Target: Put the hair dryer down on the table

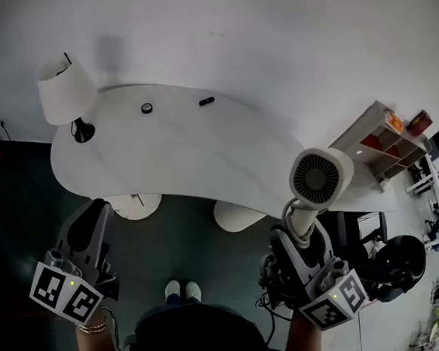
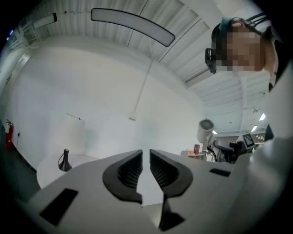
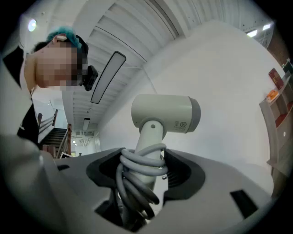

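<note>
Head view, hair dryer: the hair dryer (image 1: 322, 176) is held upright off the surface (image 1: 187, 147), its round grille toward the camera, over the near right edge.
Head view, right tongs: the right tongs (image 1: 303, 232) pinch the dryer by its handle.
Head view, left tongs: the left tongs (image 1: 89, 223) hang low at the left, well apart from the dryer, and carry nothing.
Head view, landing spot: the broad bare middle looks best, clear of the lamp (image 1: 67, 88) and the two small dark things (image 1: 147, 108) near the far edge.
Head view, containers: a cubby shelf (image 1: 387, 144) stands beyond the surface at the right. Orange and red things show at its upper end, and what is in the compartments is too small to tell. No container stands on the surface.
Left gripper view, jaws: pressed almost together, with only a thin slit and nothing in it.
Left gripper view, dryer: small at the right, raised in the air.
Right gripper view, grip: the jaws clamp the handle where the grey cord (image 3: 139, 171) is wound round it.
Right gripper view, doing it well: probably lower the dryer until the body or handle rests on the surface, laid on its side so it cannot topple. Spread the jaws only then, and draw back without snagging the cord loops.
</note>
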{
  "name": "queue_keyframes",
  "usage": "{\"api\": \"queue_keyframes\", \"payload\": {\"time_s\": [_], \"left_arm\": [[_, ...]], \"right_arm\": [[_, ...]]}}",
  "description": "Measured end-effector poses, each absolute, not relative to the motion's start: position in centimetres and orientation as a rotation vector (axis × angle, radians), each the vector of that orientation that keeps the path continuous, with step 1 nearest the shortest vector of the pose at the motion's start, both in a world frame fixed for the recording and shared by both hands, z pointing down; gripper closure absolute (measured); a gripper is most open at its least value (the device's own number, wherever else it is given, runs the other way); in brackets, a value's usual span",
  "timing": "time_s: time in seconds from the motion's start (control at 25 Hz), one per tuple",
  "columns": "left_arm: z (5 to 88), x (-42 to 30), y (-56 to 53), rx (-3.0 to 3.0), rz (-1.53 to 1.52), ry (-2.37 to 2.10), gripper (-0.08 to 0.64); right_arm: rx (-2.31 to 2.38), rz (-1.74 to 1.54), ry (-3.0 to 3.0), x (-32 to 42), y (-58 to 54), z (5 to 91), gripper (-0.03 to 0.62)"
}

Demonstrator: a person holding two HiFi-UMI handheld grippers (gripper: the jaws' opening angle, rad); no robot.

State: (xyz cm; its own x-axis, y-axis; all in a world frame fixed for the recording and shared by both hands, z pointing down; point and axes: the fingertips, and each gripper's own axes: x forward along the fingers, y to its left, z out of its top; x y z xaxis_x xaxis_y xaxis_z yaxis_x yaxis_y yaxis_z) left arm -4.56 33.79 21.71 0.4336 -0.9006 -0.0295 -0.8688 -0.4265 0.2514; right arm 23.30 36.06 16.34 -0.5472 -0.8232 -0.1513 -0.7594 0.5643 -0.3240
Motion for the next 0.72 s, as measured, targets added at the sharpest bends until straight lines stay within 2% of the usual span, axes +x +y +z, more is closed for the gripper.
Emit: {"api": "queue_keyframes", "payload": {"time_s": [0.4, 0.72], "left_arm": [[21.8, -3.0, 34.6, 2.491, -0.215, -1.549, 0.5], [21.3, -3.0, 35.7, 2.481, -0.225, -1.57, 0.5]], "right_arm": [[-1.353, -0.212, 2.578, 26.0, 37.1, 17.4, 0.311], [-1.192, -0.284, 2.503, 26.4, 37.7, 16.5, 0.311]]}}
